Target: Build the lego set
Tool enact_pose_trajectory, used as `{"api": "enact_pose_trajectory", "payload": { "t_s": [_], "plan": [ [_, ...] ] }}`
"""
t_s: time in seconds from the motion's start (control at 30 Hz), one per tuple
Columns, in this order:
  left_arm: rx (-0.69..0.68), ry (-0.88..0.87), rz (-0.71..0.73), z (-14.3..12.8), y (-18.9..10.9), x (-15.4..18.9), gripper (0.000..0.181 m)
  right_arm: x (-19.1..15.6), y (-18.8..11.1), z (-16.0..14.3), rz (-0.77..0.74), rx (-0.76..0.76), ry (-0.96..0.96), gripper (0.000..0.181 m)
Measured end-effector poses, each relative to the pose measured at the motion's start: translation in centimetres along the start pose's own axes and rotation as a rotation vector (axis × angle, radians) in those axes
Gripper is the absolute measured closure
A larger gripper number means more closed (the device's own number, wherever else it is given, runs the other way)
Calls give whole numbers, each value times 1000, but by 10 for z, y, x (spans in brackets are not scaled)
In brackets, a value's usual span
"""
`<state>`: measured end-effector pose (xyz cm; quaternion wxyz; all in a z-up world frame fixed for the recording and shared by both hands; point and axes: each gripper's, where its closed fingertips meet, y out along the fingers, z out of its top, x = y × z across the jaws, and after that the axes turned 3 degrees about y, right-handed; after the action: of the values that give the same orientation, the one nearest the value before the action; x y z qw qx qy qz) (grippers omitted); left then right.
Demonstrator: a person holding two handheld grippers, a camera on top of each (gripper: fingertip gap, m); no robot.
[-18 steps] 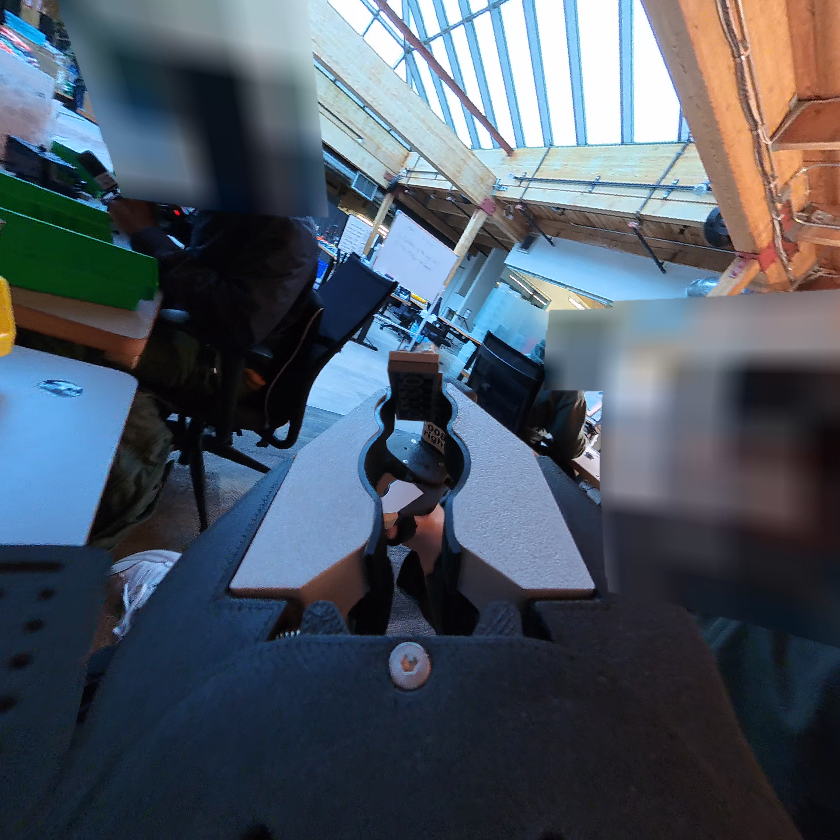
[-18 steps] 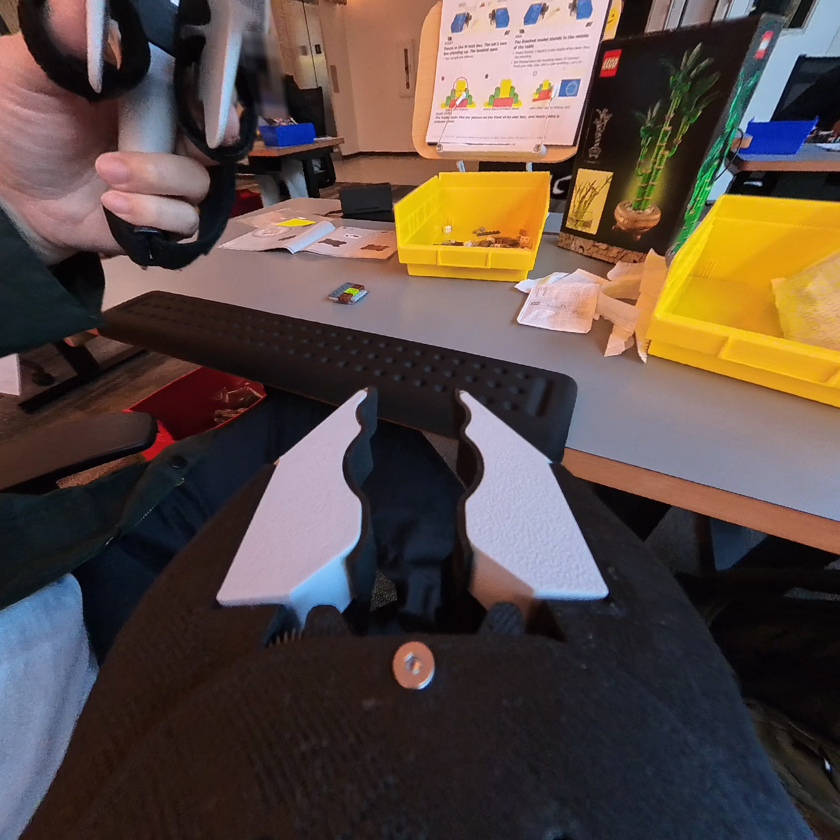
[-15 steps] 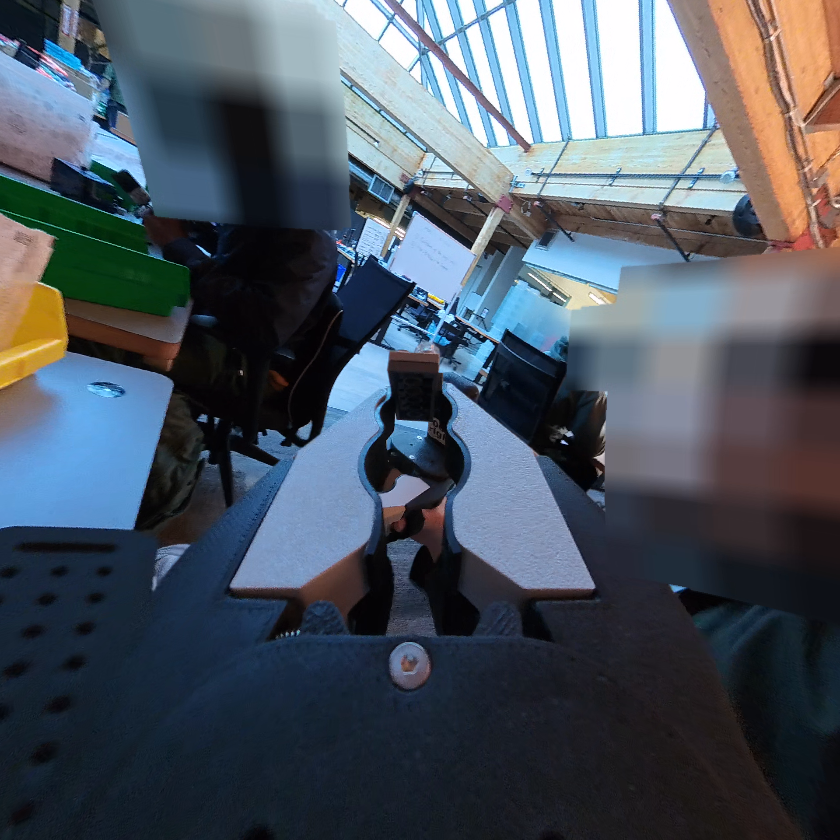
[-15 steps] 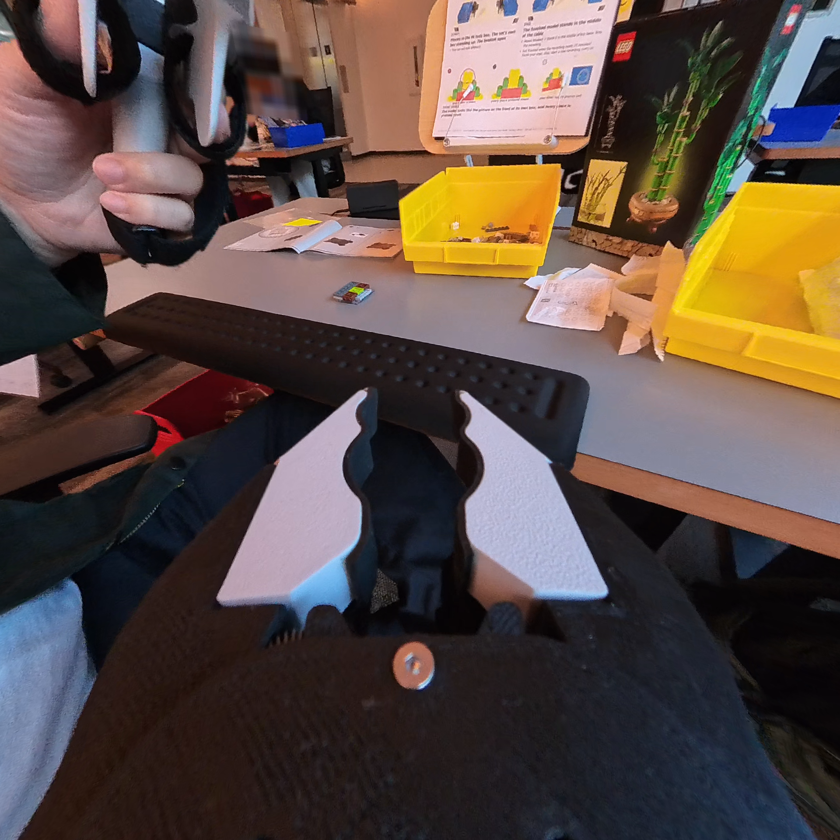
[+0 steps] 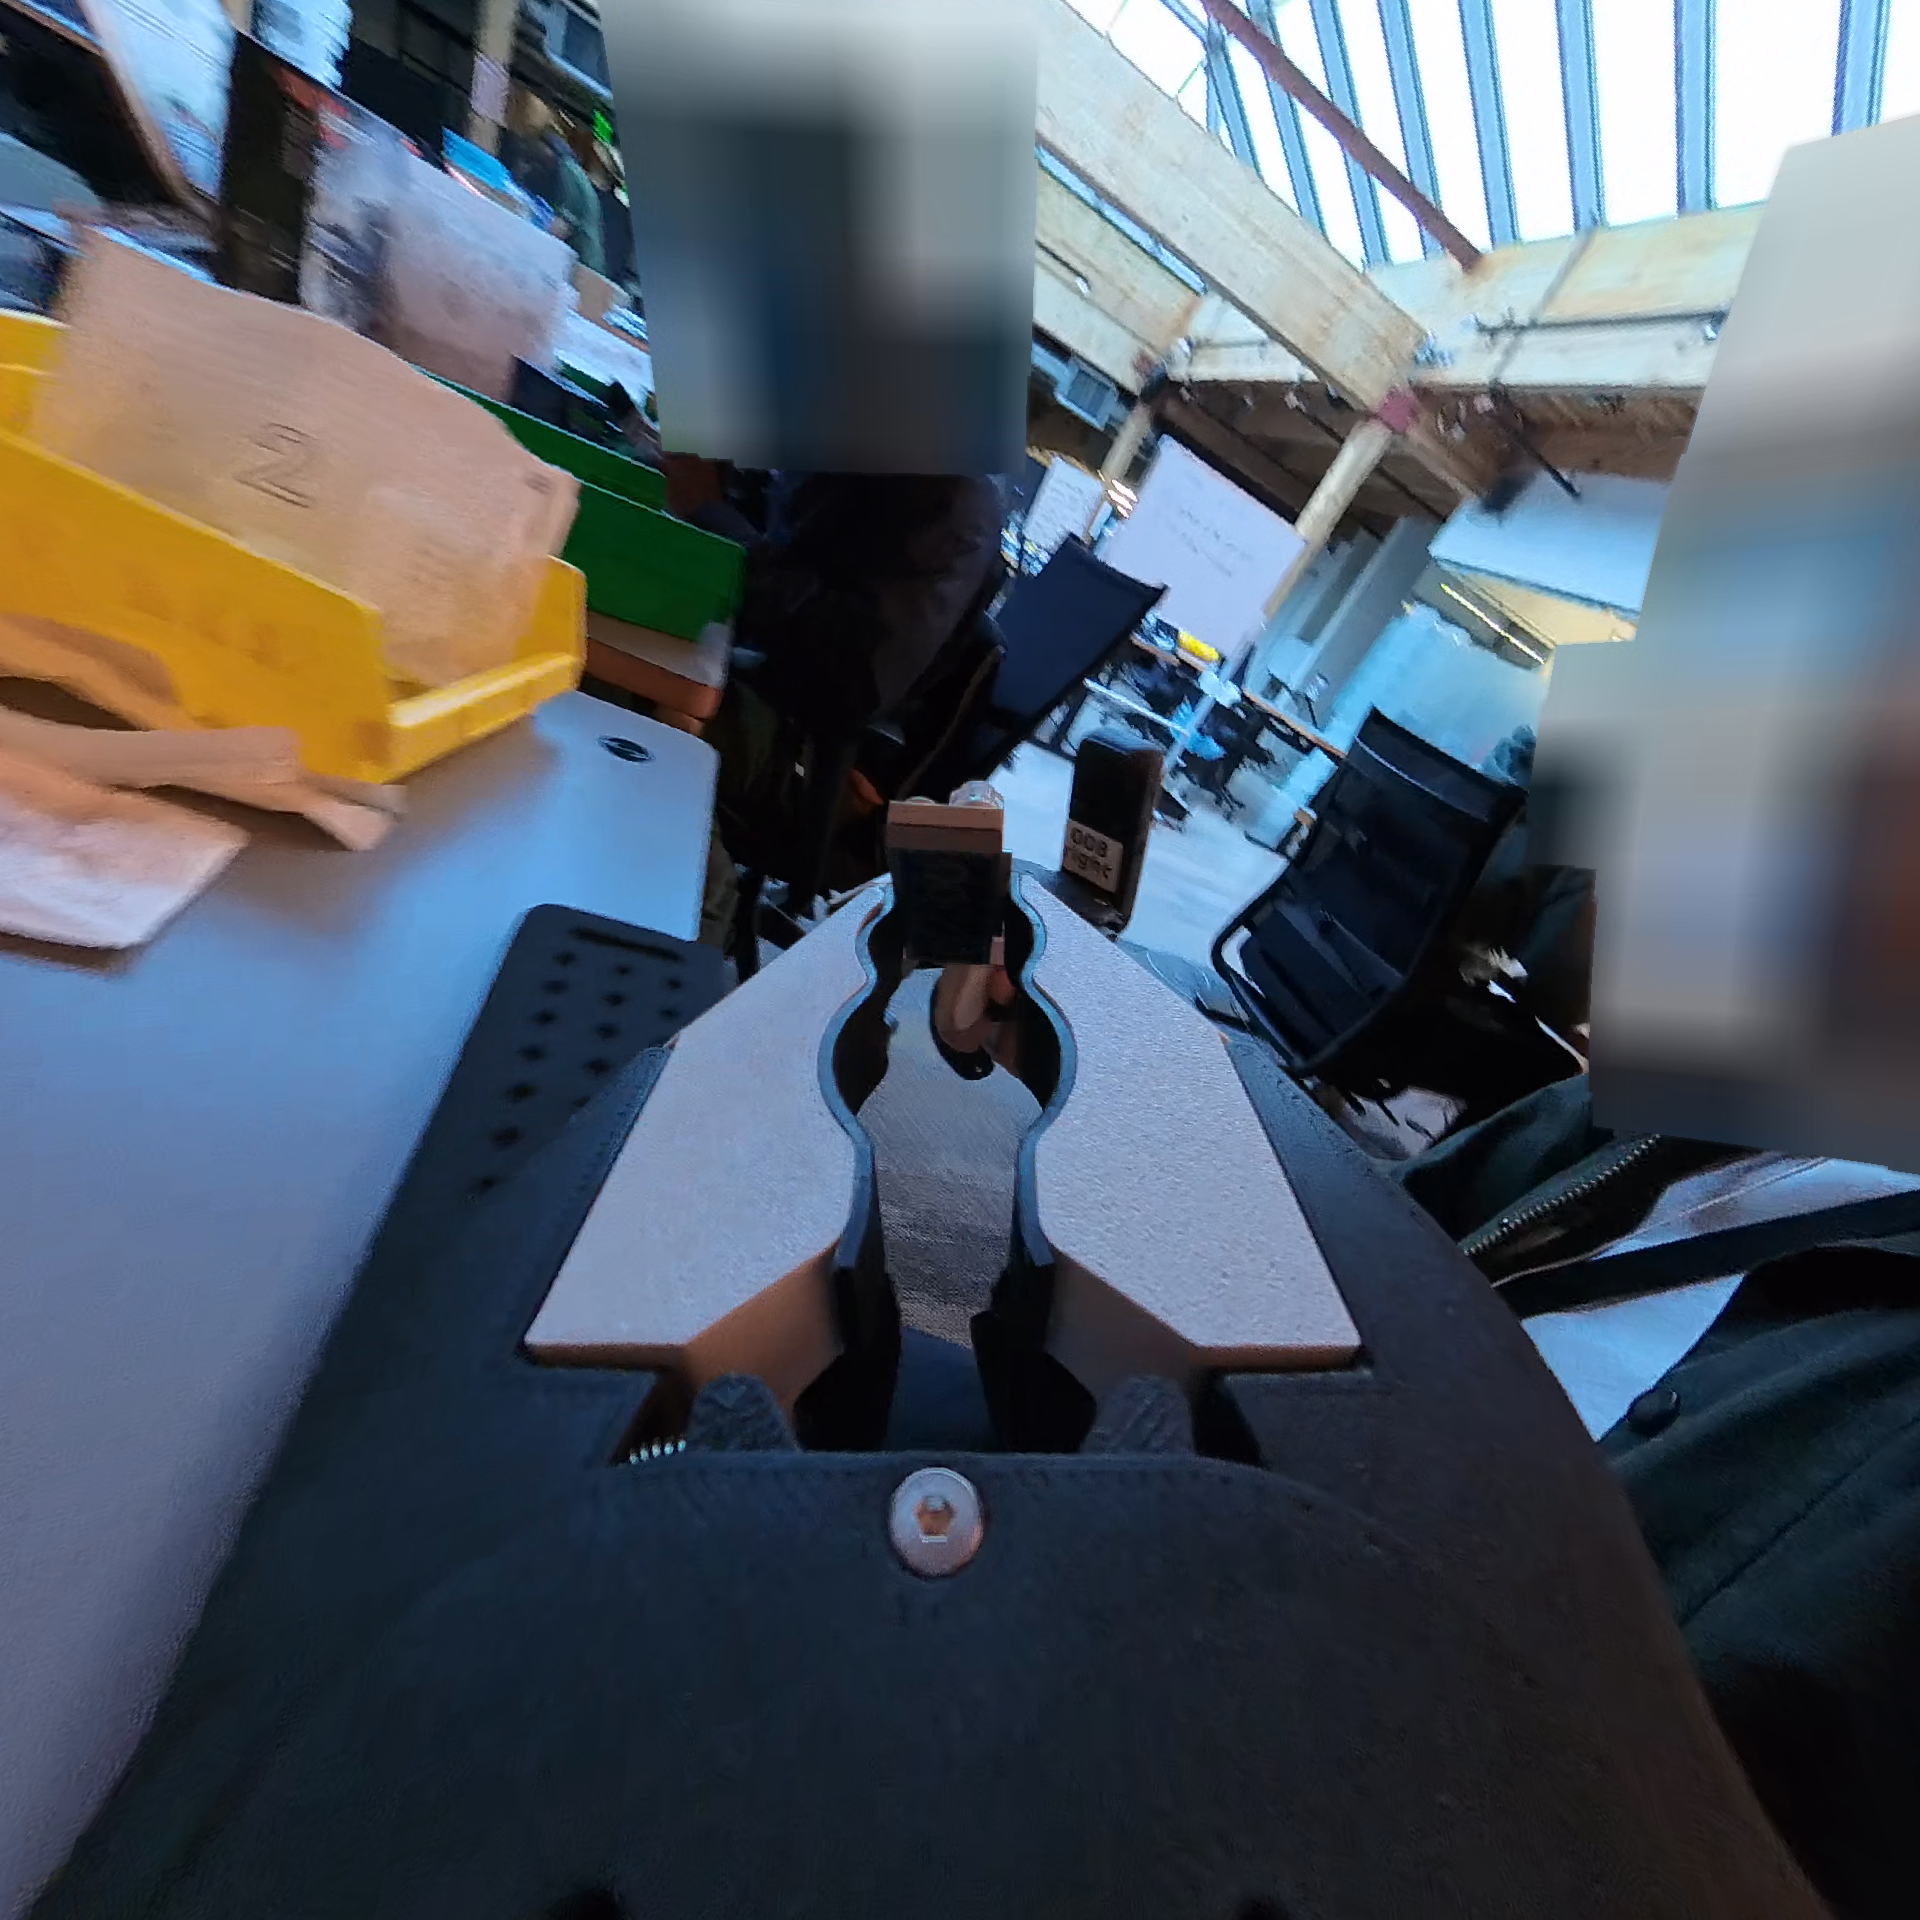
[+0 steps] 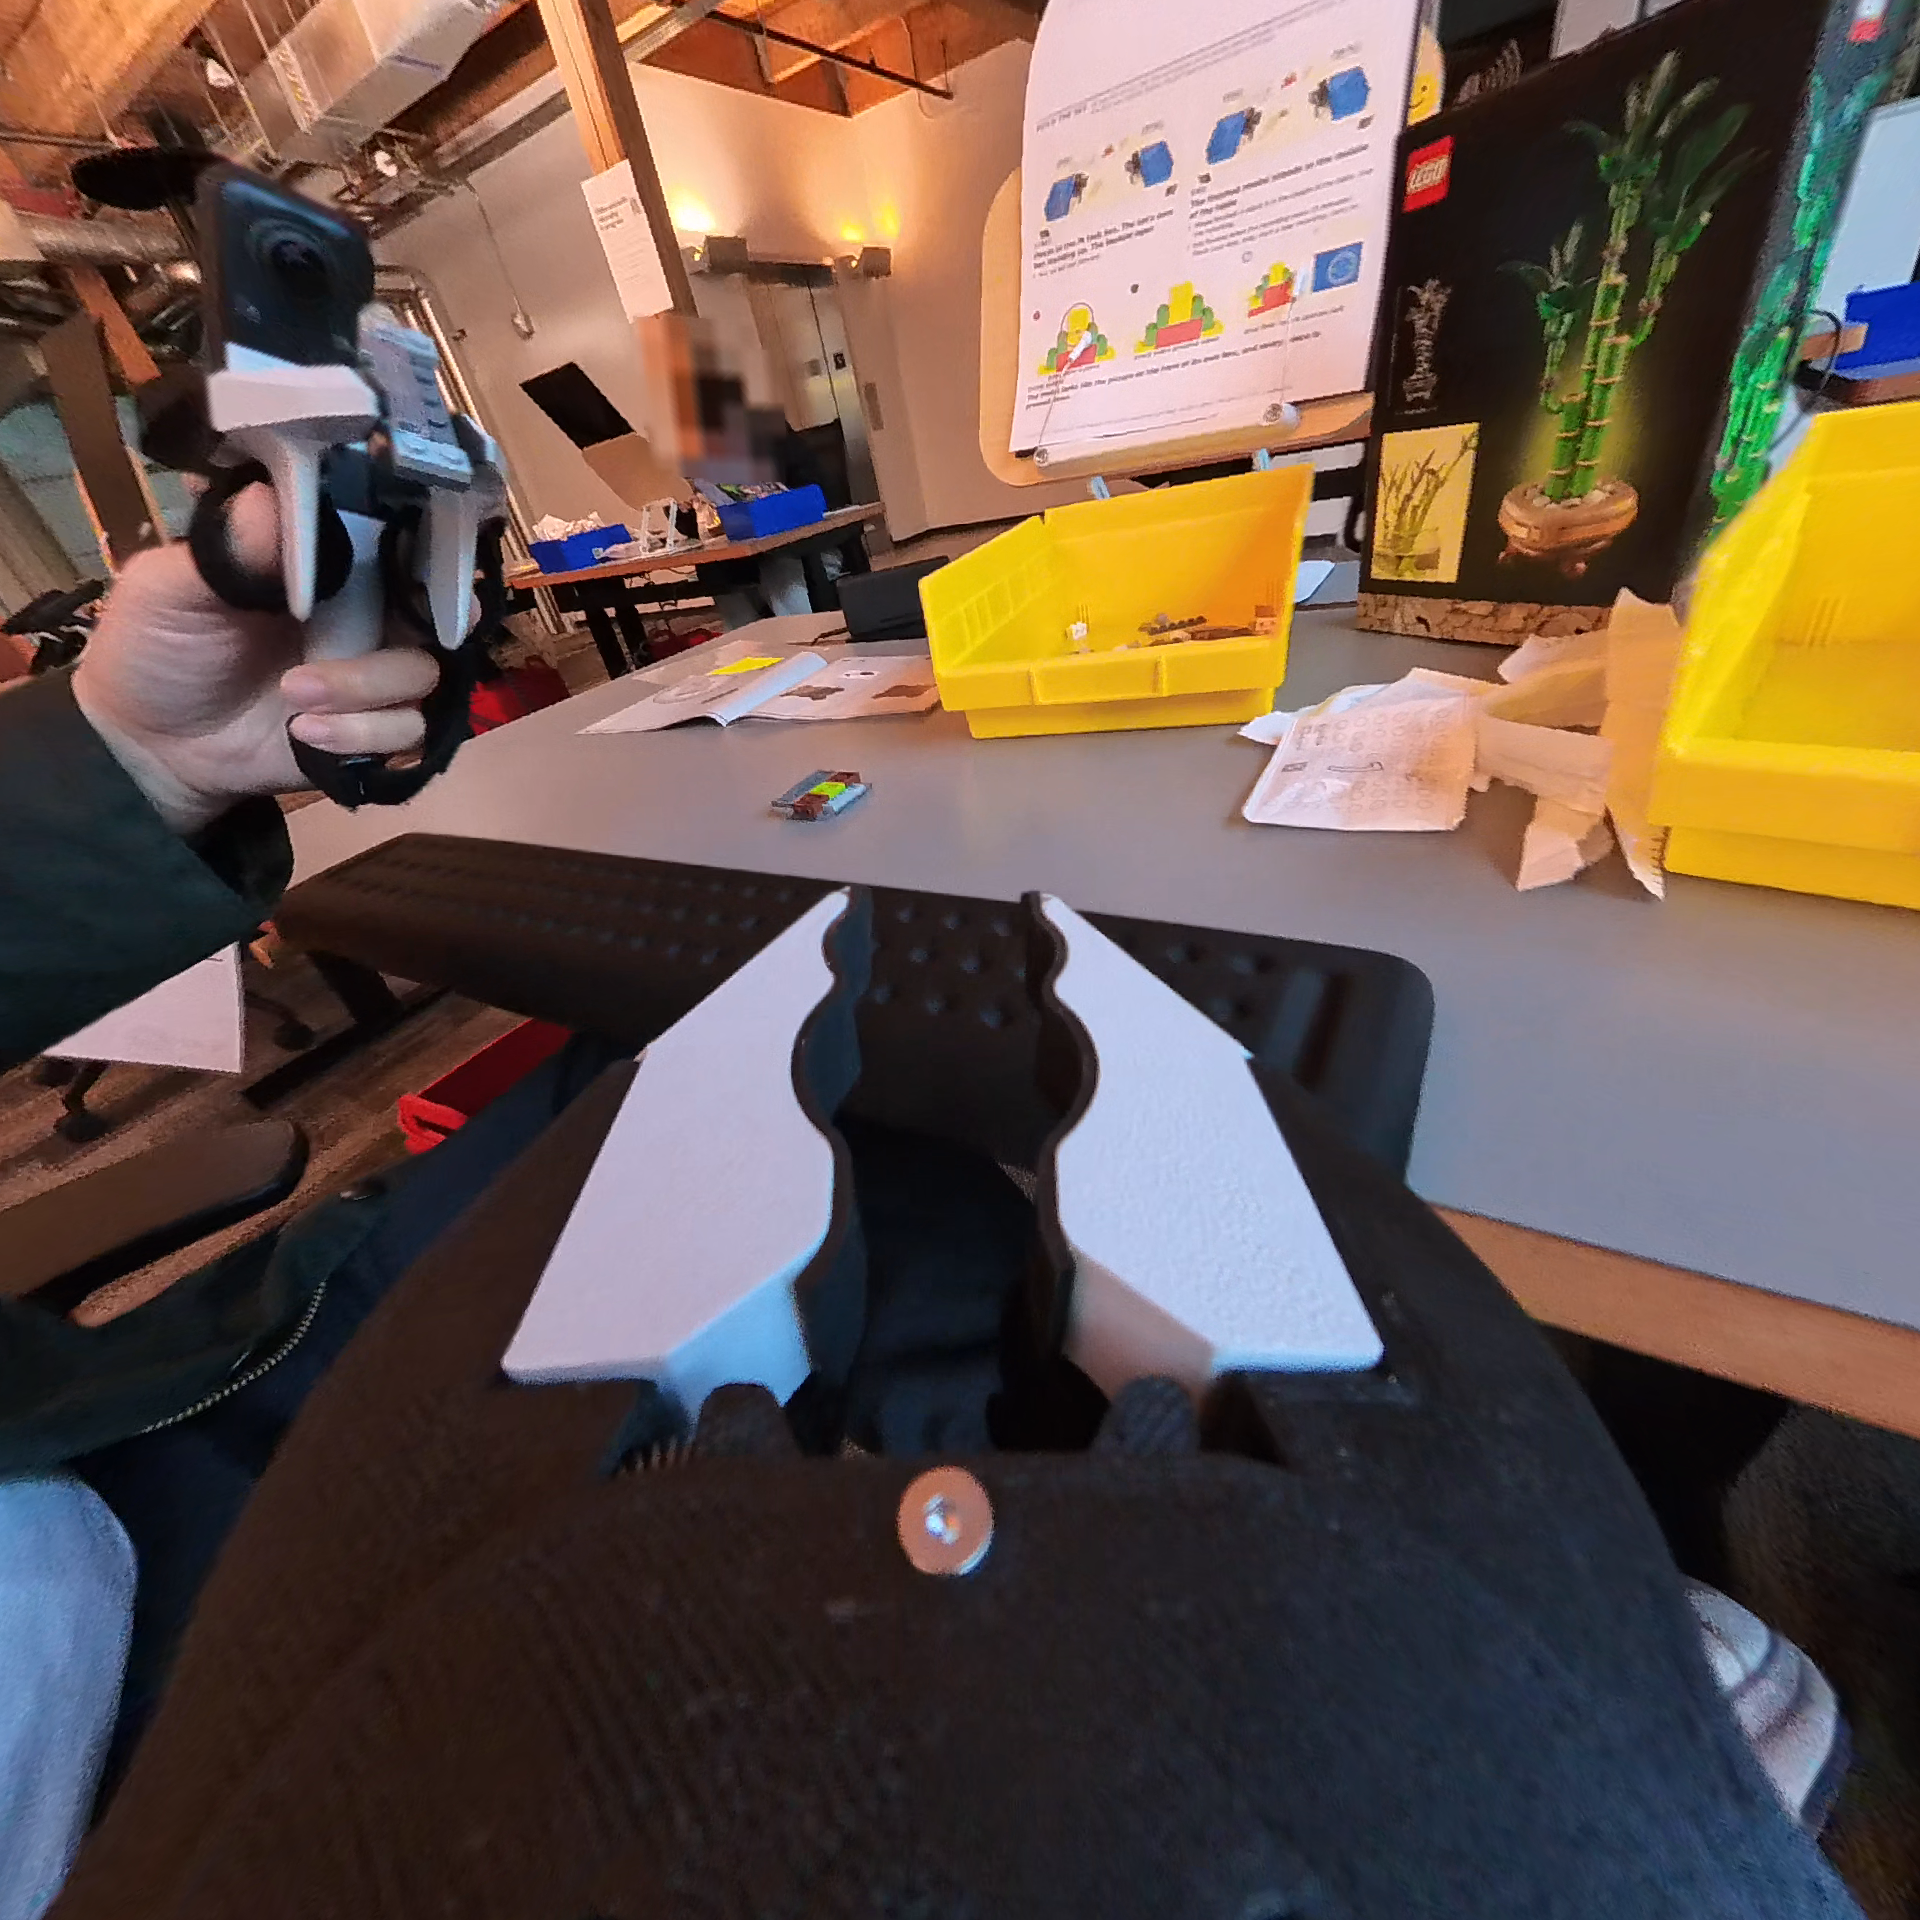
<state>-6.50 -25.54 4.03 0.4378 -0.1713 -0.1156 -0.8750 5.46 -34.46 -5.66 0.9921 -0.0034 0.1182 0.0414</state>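
My left gripper (image 5: 951,906) is shut on a small lego assembly (image 5: 943,831), a dark plate with a tan top, held in the air beside the grey table (image 5: 312,1039). In the right wrist view it shows at the upper left (image 6: 400,421), in a hand, with the grey piece (image 6: 418,410) between its fingers. My right gripper (image 6: 945,920) is open and empty, over the near edge of a black perforated mat (image 6: 623,925). A small multicoloured lego assembly (image 6: 821,795) lies on the table (image 6: 1143,831) beyond the mat.
A yellow bin (image 6: 1122,623) with loose pieces stands at the back. A second yellow bin (image 6: 1808,675), torn paper bags (image 6: 1455,748), the lego box (image 6: 1558,343), an open booklet (image 6: 769,691) and an instruction sheet on a stand (image 6: 1195,208) surround it. People sit behind on chairs (image 5: 1371,904). The grippers' ends are close to 20 cm from one another.
My left gripper has swung toward the table with the assembly still in it; a yellow bin now shows at its left. The right view has tilted up slightly; the right jaws stay open.
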Motion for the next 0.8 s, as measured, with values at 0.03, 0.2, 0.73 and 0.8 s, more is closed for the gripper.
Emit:
{"api": "enact_pose_trajectory", "payload": {
  "t_s": [0.03, 0.2, 0.73, 0.8],
  "plan": [
    [8, 5, 13, 1, -10, -4, 164, -3, 4, 0, 10, 2, -10, 156],
    [-34, 35, 116, -7, -55, -31, 164, -25, 32, 12, 69, 72, -16, 157],
    [-335, -253, -149, -36, -121, -33, 164, -159, 174, -4, 539, -121, -41, 154],
    [-359, -285, -207, -35, -130, -29, 164, -173, 181, -3, 576, -133, -94, 152]
  ]
}}
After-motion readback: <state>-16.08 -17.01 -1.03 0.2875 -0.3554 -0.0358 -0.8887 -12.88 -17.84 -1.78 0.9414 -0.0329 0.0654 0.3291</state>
